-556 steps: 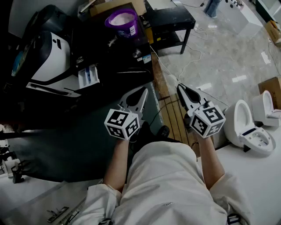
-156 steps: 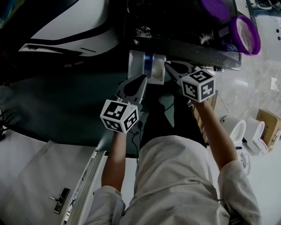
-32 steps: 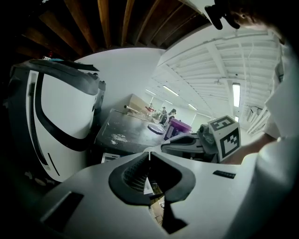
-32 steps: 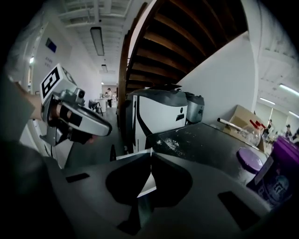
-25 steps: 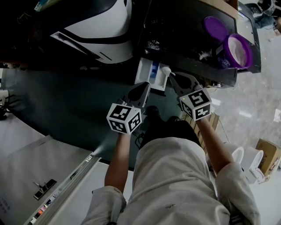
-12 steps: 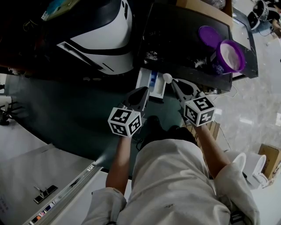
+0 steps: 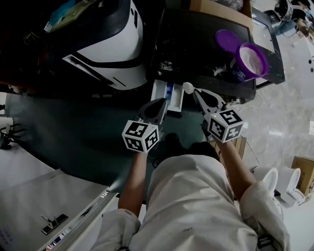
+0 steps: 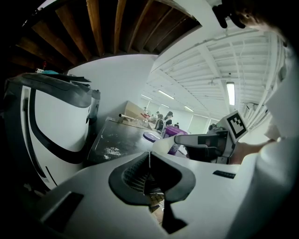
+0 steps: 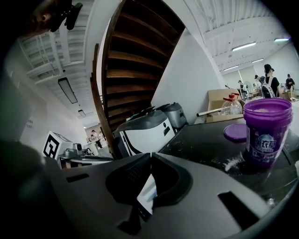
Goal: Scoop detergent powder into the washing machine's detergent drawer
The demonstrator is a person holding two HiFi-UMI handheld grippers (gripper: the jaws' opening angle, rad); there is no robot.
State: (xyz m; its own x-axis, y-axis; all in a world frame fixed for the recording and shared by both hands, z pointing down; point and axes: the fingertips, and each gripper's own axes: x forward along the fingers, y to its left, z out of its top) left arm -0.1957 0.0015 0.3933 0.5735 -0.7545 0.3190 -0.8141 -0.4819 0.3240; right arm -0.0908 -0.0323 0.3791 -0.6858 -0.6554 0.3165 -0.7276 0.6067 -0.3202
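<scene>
Right tool (image 7: pixel 196 91), clamped on scoop (image 7: pixel 188 87), had lifted clear beside drawer (image 7: pixel 163 93); dose likely delivered; left tool (image 7: pixel 159 103) closed, empty

**Black tabletop (image 7: pixel 206 34) with an open tub and spilled powder**
The dark, flat top stands just beside the white-and-black washing machine (image 7: pixel 110 41). A purple tub (image 7: pixel 249 61) stands upright toward its right front, open, with white powder inside. The tub's purple lid (image 7: pixel 225 39) lies flat just beside it, farther back. Loose powder (image 7: pixel 166 64) is scattered near the left front edge, and a second patch lies at the foot of the tub. A cardboard box (image 7: pixel 216 6) shows at the far edge; whether it rests on the top is unclear. Below, a dark green floor (image 7: pixel 73 127) meets pale tiles (image 7: pixel 289 112).
</scene>
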